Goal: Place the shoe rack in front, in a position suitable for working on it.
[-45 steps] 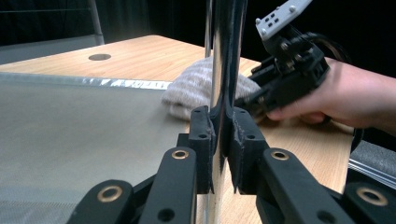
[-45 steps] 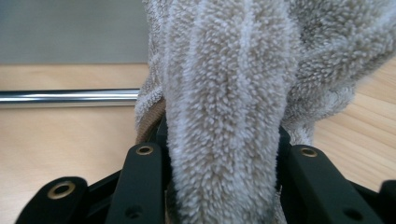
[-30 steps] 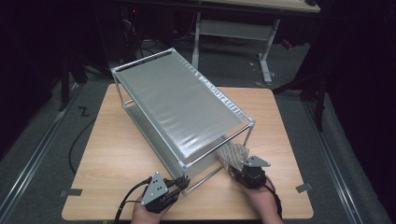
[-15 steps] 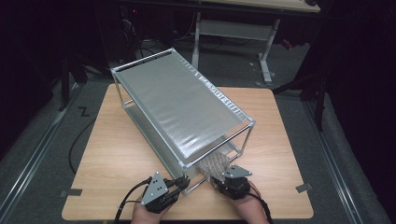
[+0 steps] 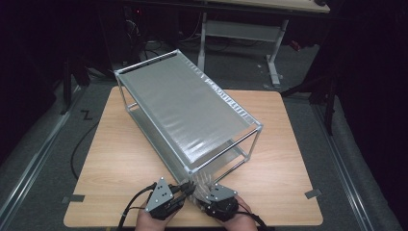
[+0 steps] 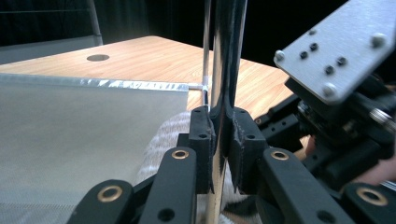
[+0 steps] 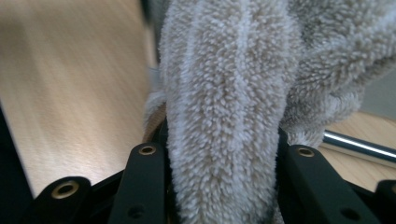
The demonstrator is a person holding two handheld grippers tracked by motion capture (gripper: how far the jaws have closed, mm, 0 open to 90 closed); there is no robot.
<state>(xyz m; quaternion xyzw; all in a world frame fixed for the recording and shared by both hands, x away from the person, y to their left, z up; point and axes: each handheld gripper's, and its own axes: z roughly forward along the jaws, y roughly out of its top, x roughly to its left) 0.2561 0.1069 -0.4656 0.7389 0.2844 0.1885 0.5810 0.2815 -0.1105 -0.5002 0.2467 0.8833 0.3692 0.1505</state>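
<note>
A chrome-framed rack with silvery mesh shelves lies at an angle across the wooden table. My left gripper is at the rack's near corner, shut on an upright chrome post; its pads press the post from both sides. My right gripper sits right beside it, shut on a fluffy beige cloth. The cloth bunches against the bottom of the near corner. The cloth also lies behind the left jaws, next to the lower shelf.
A chrome rail of the rack runs low beside the cloth. A white-legged desk frame stands beyond the table's far edge. A black cable hangs off the table's left side. A cable hole is set into the tabletop.
My right gripper has slid left along the table's front edge with the cloth, from the rack's near-right post to its near corner beside the left gripper. The left gripper has stayed put.
</note>
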